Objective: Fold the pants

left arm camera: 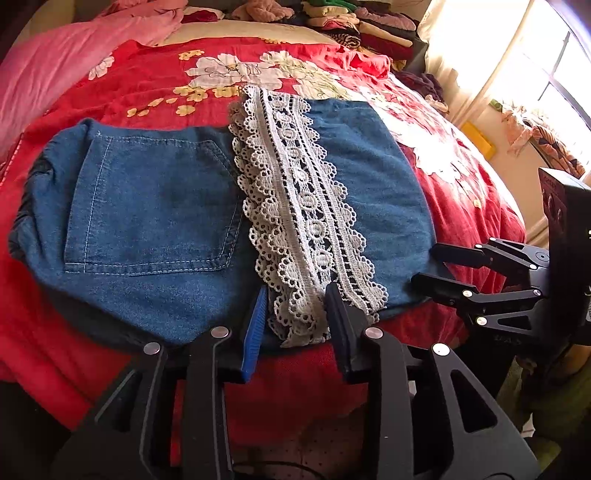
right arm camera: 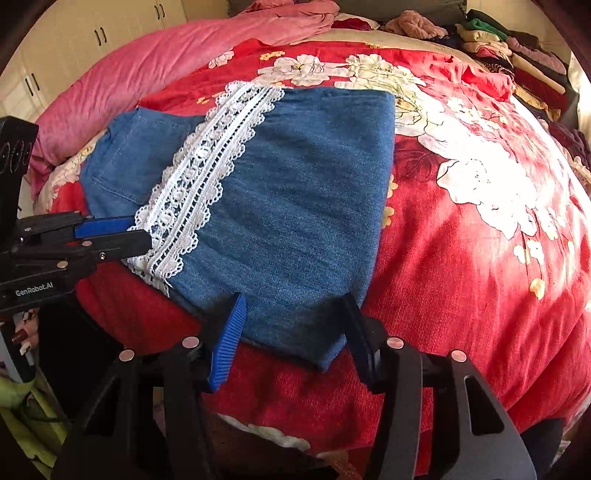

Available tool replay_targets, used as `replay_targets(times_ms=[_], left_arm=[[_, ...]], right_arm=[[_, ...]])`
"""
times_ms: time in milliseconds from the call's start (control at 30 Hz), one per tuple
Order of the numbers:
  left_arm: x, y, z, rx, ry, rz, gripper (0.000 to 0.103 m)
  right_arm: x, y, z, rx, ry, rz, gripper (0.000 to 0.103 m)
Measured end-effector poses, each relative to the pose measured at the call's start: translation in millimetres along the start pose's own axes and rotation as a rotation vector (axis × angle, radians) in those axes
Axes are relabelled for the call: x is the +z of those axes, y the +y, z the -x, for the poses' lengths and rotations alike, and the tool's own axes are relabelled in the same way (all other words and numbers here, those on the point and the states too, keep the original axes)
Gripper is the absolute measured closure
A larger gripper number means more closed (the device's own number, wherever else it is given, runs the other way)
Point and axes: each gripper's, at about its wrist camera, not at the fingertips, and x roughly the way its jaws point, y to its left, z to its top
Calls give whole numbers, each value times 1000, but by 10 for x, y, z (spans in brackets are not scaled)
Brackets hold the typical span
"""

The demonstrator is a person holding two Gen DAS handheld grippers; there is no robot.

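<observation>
Seen first from the left wrist camera, folded blue denim pants (left arm camera: pixel 155 206) lie flat on a bed under a red floral bedspread (left arm camera: pixel 147 85), a back pocket facing up on the left and a band of white lace trim (left arm camera: pixel 295 206) running down the middle toward the camera. The left gripper (left arm camera: pixel 297 314) sits at the near edge of the pants; its fingers (left arm camera: pixel 255 328) stand apart on either side of the lace end, and the lace lies between them without the pads visibly pressing it. At the right edge of this view the right gripper (left arm camera: pixel 439 266) reaches in at the far right corner of the denim. A pink quilt (left arm camera: pixel 55 62) lies along the left, and a pile of folded clothes (left arm camera: pixel 362 26) sits at the head of the bed. From the right wrist camera, the same pants (right arm camera: pixel 295 206) spread across the bedspread (right arm camera: pixel 461 258), the lace (right arm camera: pixel 199 177) slanting down to the left. The right gripper (right arm camera: pixel 295 325) has its fingers (right arm camera: pixel 229 343) wide apart, straddling the near corner of the denim, which lies between them ungripped. The left gripper (right arm camera: pixel 136 230) enters from the left, its tips at the lace end. White cupboards (right arm camera: pixel 74 40) stand behind the pink quilt (right arm camera: pixel 166 62).
</observation>
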Motion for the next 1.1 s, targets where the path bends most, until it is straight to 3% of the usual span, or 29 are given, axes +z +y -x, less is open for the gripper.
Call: replay_targets(times_ms=[233, 467, 500, 667, 700, 900, 933, 1100], left_arm=[[21, -17, 94, 8, -16, 1, 74], [49, -9, 227, 30, -39, 3, 68], [57, -10, 245, 34, -43, 3, 66], [82, -37, 343, 55, -66, -2, 53], [85, -42, 356, 59, -69, -3, 49], [111, -68, 459, 92, -102, -21, 33], [115, -69, 478, 98, -108, -22, 29], [130, -43, 560, 119, -133, -22, 19]], right_arm=[[14, -49, 146, 11, -35, -26, 50], [36, -76, 268, 11, -68, -42, 37], [40, -78, 289, 10, -75, -46, 32], [53, -93, 368, -2, -96, -56, 27], [58, -92, 386, -5, -102, -58, 19], [86, -86, 448, -32, -119, -59, 16], [88, -84, 460, -37, -122, -60, 5], [114, -93, 552, -47, -152, -65, 6]])
